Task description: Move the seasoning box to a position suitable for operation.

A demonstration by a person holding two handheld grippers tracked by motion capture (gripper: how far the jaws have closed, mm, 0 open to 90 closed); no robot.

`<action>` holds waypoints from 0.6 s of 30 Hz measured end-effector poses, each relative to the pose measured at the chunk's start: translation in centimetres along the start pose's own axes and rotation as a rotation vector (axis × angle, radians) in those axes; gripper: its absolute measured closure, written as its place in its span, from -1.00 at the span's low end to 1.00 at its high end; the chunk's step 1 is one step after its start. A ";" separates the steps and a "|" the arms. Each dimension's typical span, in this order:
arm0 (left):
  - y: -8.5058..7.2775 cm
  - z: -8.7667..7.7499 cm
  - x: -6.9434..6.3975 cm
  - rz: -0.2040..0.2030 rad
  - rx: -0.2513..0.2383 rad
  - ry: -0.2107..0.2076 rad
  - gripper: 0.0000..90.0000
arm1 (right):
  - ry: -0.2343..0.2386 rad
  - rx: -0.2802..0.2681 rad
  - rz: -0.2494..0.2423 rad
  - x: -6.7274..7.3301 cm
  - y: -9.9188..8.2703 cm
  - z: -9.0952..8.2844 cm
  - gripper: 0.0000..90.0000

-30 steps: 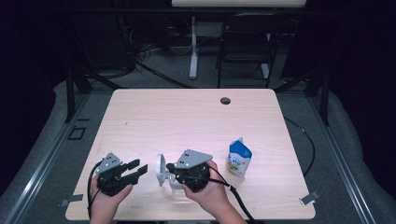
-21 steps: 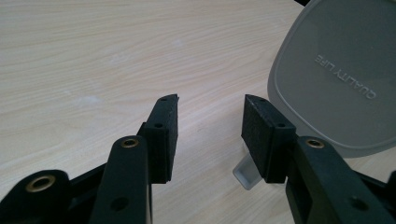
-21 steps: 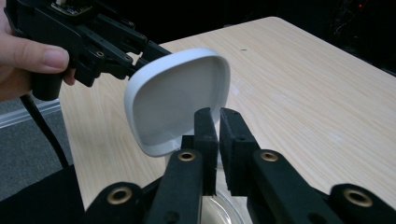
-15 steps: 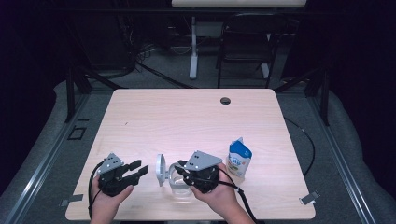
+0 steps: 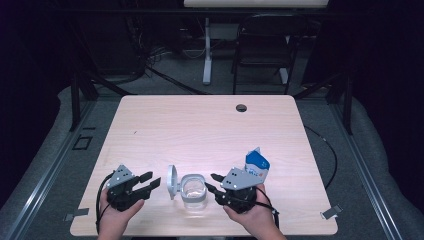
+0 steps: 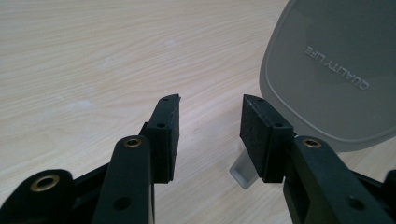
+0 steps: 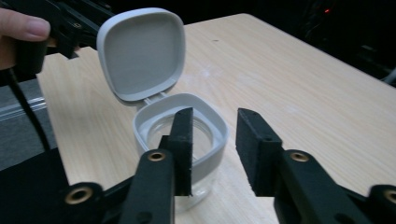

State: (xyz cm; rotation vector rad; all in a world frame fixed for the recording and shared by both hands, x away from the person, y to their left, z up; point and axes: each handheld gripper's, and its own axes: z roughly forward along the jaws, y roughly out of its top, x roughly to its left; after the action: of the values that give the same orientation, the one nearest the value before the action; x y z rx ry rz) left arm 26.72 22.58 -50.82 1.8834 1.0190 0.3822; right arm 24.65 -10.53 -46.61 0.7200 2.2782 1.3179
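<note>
From the high view, the clear jar (image 5: 193, 190) sits near the table's (image 5: 200, 125) front edge between both tools, its lid (image 5: 171, 181) flipped up on the left side. A blue-white carton (image 5: 257, 165) stands just behind the right gripper (image 5: 214, 184); wide bare wood lies beyond.

Left gripper view: the left gripper (image 6: 209, 126) gapes, empty, lid (image 6: 336, 70) just beside it.

Right gripper view: the right gripper's (image 7: 214, 140) jaws have just been opening, nothing between them, the jar (image 7: 180, 135) mouth-up ahead.
</note>
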 end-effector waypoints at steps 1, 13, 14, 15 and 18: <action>0.0 -0.1 0.1 0.000 -0.009 0.002 0.28 | 0.000 0.000 0.000 0.0 0.0 0.0 0.46; 0.0 -0.5 0.5 -0.045 -0.035 0.029 0.14 | -0.062 0.009 0.028 -1.0 -3.5 -2.3 0.24; 0.0 -0.5 0.6 -0.049 -0.039 0.034 0.13 | -0.064 0.010 0.034 -1.1 -3.8 -2.4 0.24; -0.1 -0.5 0.6 -0.052 -0.041 0.036 0.12 | -0.071 0.020 0.034 -1.2 -4.0 -2.6 0.24; -0.1 -0.6 0.9 -0.066 -0.032 0.034 0.12 | -0.086 0.019 0.045 -1.6 -4.7 -3.0 0.24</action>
State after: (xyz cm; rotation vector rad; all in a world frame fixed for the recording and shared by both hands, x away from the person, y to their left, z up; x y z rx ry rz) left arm 26.80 23.65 -50.72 1.8151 1.0888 0.3910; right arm 23.10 -15.50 -49.20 0.8228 2.2212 1.2618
